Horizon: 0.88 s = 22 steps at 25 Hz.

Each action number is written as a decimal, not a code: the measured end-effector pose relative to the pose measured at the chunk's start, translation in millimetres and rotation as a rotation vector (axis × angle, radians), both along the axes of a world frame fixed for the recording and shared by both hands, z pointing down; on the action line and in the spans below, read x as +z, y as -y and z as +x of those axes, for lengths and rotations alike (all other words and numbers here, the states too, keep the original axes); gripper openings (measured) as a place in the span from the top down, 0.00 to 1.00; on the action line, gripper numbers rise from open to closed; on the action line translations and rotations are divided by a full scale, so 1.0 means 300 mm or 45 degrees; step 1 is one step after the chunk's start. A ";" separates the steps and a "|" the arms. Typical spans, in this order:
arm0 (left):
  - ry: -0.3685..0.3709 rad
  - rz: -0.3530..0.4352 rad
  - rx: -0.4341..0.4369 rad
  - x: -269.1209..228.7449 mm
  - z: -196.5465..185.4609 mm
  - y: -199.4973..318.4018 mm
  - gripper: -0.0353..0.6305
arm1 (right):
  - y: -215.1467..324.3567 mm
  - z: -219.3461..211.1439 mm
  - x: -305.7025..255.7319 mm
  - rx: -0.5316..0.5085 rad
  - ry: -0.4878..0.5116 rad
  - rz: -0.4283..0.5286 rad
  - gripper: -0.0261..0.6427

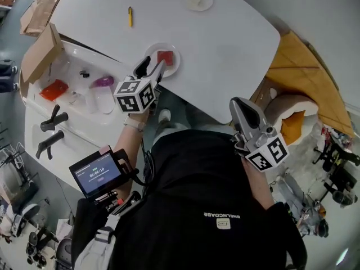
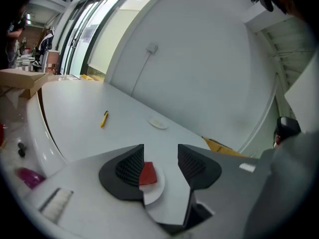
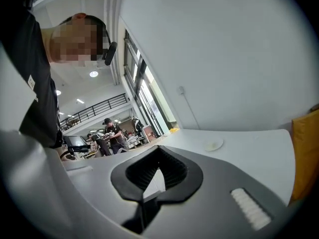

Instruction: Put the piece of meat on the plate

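Table (image 1: 225, 44) | meat (image 1: 165, 57) on plate (image 1: 176, 61) | left hand-held gripper (image 2: 160, 151) apart | right (image 3: 157, 169) shut | cubes (image 1: 135, 96): head view

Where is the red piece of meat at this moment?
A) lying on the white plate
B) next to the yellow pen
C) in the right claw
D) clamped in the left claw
A: the piece of meat lies flat on the plate, and the left claw has its jaws apart, pressing on nothing.
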State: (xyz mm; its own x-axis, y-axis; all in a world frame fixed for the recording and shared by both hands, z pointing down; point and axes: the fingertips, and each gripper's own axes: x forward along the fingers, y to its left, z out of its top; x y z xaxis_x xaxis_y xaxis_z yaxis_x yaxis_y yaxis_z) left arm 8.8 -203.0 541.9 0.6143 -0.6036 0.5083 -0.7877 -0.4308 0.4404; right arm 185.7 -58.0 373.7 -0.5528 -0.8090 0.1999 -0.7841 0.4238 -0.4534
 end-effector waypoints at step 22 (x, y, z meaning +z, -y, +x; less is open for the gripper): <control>-0.266 0.217 -0.072 -0.386 -0.139 -0.230 0.92 | 0.105 -0.322 -0.061 -0.317 0.131 0.024 0.95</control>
State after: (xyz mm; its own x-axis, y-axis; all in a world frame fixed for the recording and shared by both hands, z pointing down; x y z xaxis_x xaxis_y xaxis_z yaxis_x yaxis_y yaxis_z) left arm -32.8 -134.0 426.0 0.6583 -0.7057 0.2621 -0.7120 -0.4707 0.5210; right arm 89.0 -89.5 355.4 -0.7520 -0.6484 0.1184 -0.6046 0.6070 -0.5158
